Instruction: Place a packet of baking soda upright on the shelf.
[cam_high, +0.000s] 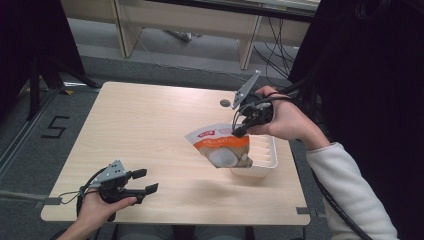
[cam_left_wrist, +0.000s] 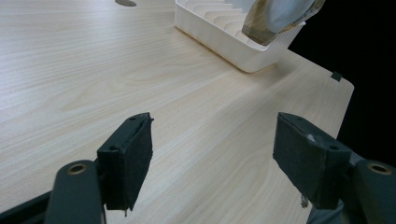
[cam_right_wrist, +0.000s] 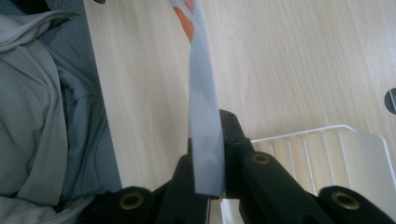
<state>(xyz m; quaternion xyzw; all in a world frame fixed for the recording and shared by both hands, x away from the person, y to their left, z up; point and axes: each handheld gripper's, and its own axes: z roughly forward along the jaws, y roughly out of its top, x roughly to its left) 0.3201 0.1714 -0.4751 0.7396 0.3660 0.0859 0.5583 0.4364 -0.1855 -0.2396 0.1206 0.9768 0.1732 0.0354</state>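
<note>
Near the desk's right edge, the right gripper's (cam_high: 239, 131) fingers were pinched shut on the top edge of a white-and-orange printed food pouch (cam_high: 220, 145), which hung over a white ribbed plastic tray (cam_high: 265, 161). By the light wooden desk's (cam_high: 145, 125) front-left corner, the left gripper's (cam_high: 145, 181) fingers gaped wide, holding nothing.

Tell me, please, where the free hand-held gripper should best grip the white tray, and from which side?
Probably the white tray's bare near long rim, from the left hand-held gripper's side: the wall is thin and upright, and the pouch overhangs the far part.
</note>
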